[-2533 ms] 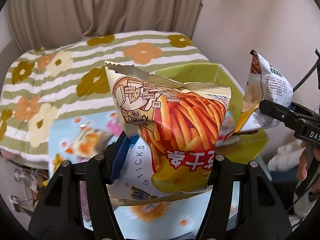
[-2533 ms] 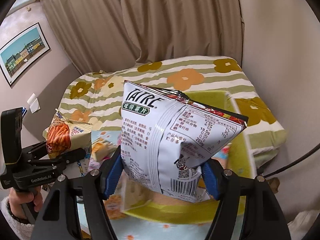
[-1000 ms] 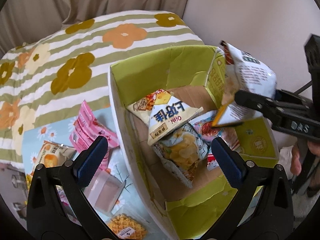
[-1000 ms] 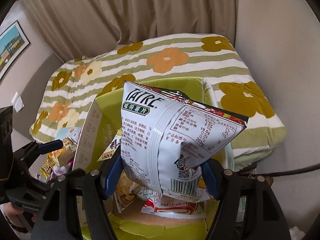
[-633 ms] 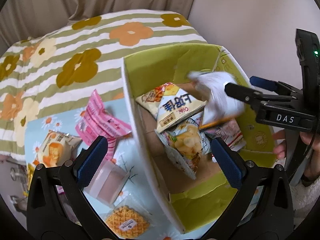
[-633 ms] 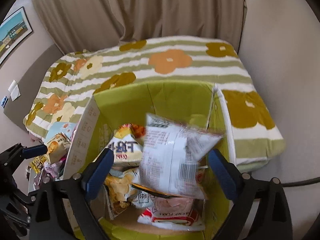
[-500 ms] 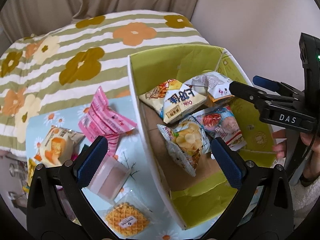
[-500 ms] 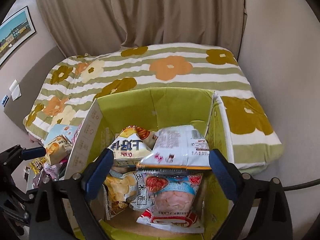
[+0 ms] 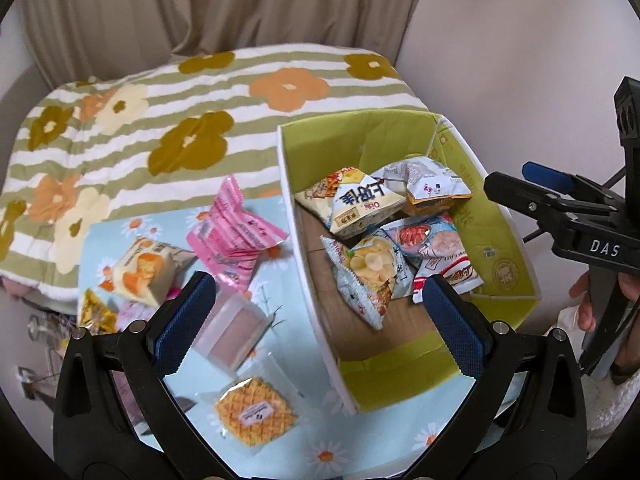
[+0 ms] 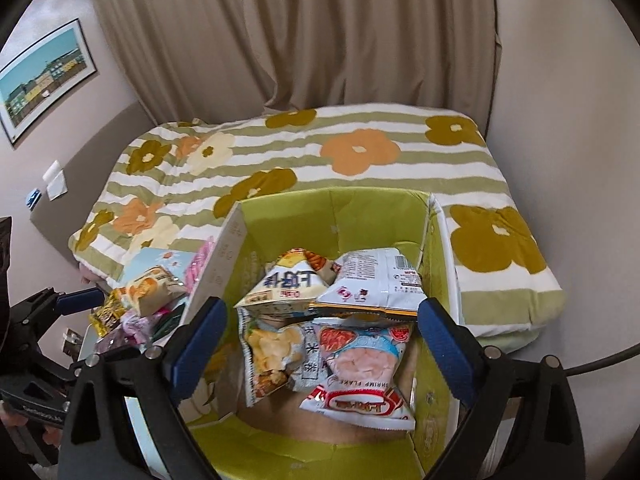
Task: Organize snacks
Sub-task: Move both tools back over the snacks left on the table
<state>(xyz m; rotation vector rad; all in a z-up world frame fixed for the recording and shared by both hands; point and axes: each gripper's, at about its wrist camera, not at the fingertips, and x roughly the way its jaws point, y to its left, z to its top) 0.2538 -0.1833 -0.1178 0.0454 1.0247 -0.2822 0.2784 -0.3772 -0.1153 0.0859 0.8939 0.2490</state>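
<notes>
A green carton (image 9: 288, 200) holds several snack bags. The white chip bag (image 9: 424, 184) lies on top at its far end, beside the Oishi stick bag (image 9: 360, 204). Nearer lie a potato chip bag (image 9: 368, 268) and a shrimp flake bag (image 9: 432, 240). My left gripper (image 9: 316, 284) hangs open and holds nothing, above the carton's left wall. My right gripper (image 10: 320, 308) is open over the carton (image 10: 332, 216), above the white bag (image 10: 376, 280), and grips nothing. It also shows at the right (image 9: 508, 178), held by a hand.
Left of the carton, on a blue floral mat (image 9: 120, 224), lie a pink packet (image 9: 236, 228), a cake pack (image 9: 148, 268), a clear wrapped block (image 9: 232, 328), a waffle (image 9: 254, 416) and a yellow packet (image 9: 94, 312). A striped flower blanket (image 9: 192, 92) covers the bed behind. A wall stands right.
My right gripper opened and the white chip bag dropped into the carton onto the other bags. Both grippers have since lifted and drawn back a little. The left has stayed open.
</notes>
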